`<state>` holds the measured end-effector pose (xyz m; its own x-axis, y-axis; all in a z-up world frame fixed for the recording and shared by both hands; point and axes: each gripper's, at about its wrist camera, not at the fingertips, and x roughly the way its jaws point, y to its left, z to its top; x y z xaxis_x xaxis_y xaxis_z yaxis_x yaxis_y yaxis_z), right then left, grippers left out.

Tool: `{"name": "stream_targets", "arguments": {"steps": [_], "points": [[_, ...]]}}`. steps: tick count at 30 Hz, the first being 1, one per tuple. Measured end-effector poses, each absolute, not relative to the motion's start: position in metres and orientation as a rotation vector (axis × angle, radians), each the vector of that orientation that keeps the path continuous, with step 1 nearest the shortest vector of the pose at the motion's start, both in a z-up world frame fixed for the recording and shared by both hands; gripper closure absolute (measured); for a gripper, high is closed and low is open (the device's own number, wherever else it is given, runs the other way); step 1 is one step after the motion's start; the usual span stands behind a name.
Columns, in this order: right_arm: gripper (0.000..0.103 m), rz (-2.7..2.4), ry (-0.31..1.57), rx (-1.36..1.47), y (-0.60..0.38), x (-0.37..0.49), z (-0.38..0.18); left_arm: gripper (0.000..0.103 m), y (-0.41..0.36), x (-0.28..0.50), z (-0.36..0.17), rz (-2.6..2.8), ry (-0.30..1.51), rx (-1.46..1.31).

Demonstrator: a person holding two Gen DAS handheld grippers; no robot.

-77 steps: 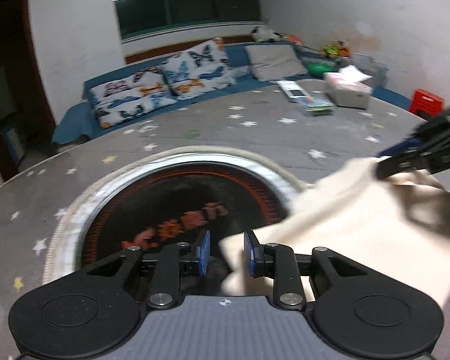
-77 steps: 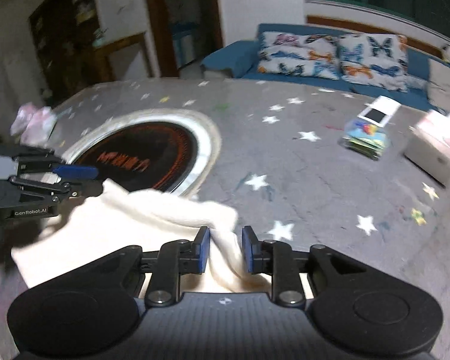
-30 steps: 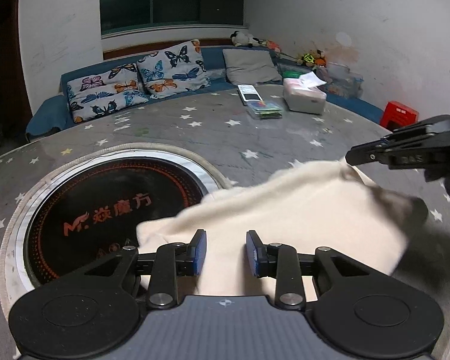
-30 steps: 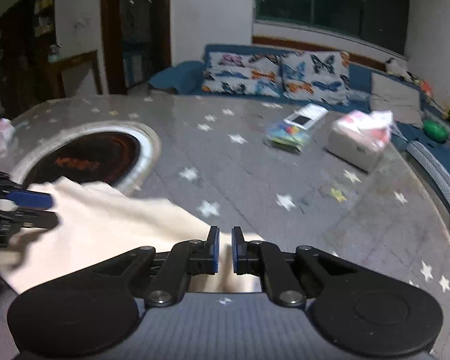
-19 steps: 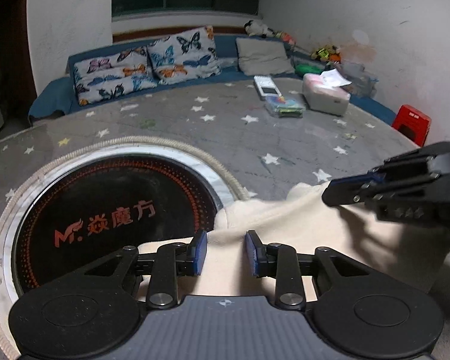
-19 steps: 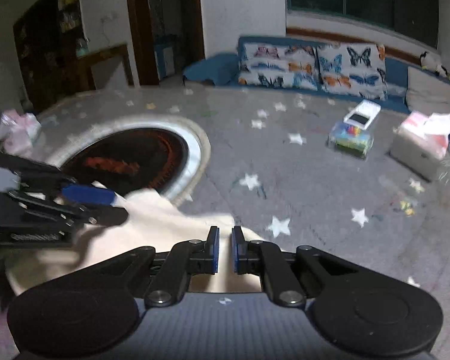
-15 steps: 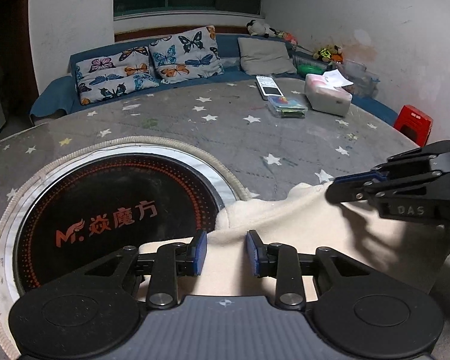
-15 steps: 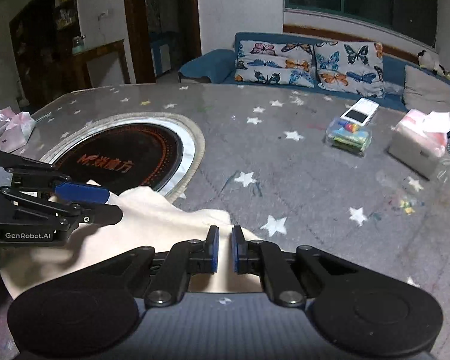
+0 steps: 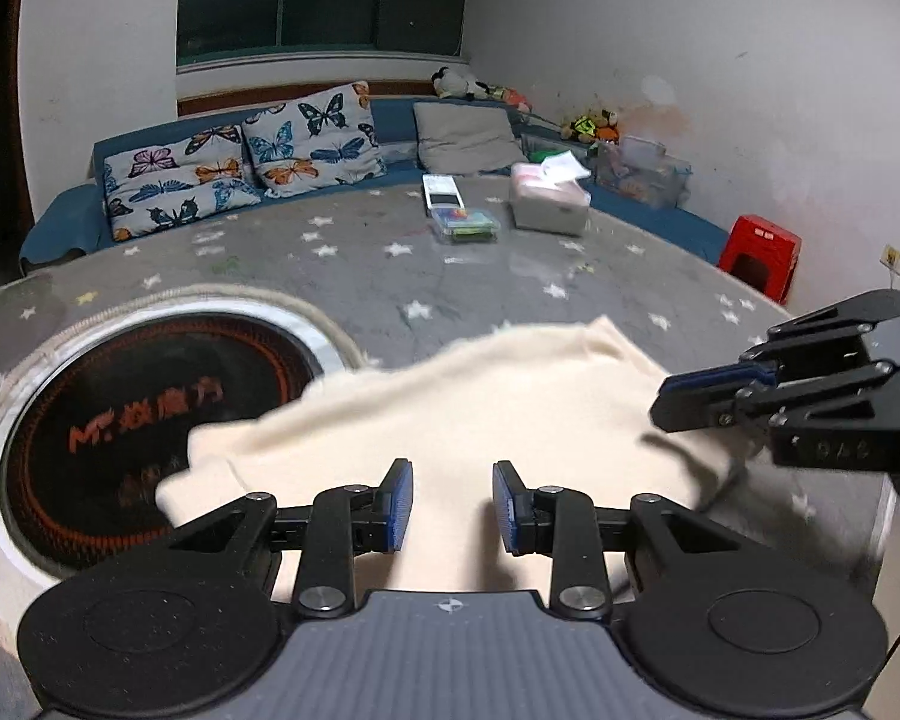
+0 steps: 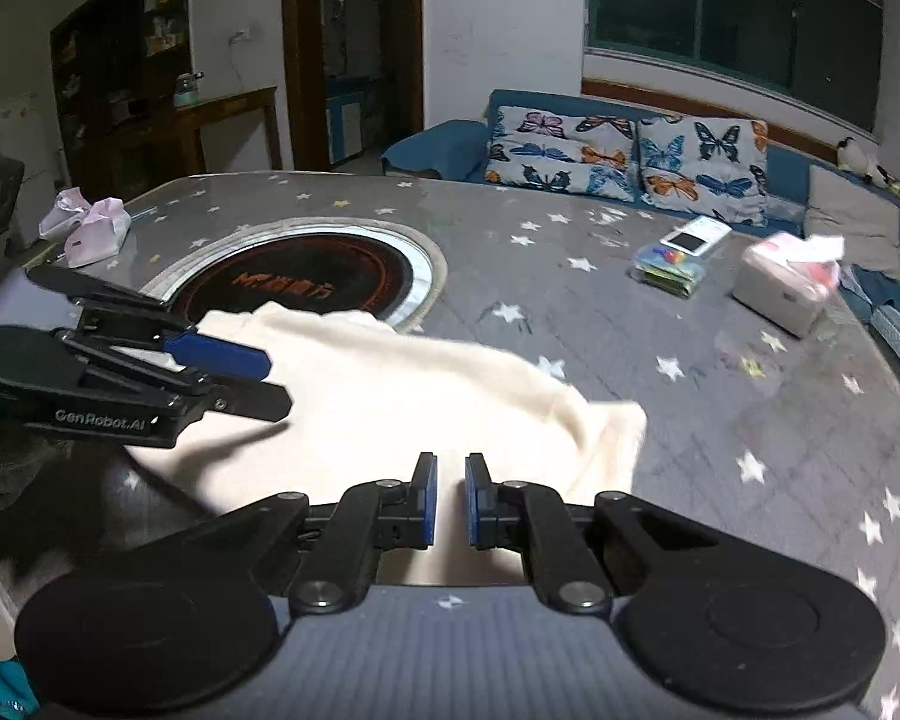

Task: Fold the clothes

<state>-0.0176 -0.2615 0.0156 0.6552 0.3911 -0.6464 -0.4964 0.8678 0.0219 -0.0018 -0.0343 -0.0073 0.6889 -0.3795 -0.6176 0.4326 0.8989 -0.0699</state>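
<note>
Across the star-print table (image 9: 510, 276), from 9 to 3 o'clock before me, lies the cream garment (image 9: 480, 402), its left end over the round cooktop (image 9: 150, 372). My left gripper (image 9: 453, 504) is well open, holding nothing. My right gripper (image 10: 450, 498) is slightly parted, empty. I judge the knit light, soft and floppy; pinch a hem corner at 3 o'clock.
</note>
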Motion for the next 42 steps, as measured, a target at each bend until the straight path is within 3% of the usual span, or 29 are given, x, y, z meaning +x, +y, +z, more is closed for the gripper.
{"name": "stream_targets", "arguments": {"steps": [16,27,42], "points": [[0.095,0.483,0.748,-0.134,-0.276,-0.015,0.002,0.071,0.001,-0.012,-0.013,-0.315,0.677,-0.007],[0.088,0.509,0.753,-0.129,-0.261,0.007,0.000,0.071,0.018,-0.009,-0.010,-0.305,0.678,-0.084],[0.087,0.502,0.717,-0.116,-0.231,0.066,0.007,0.071,0.005,0.048,-0.010,-0.276,0.712,-0.068]]}}
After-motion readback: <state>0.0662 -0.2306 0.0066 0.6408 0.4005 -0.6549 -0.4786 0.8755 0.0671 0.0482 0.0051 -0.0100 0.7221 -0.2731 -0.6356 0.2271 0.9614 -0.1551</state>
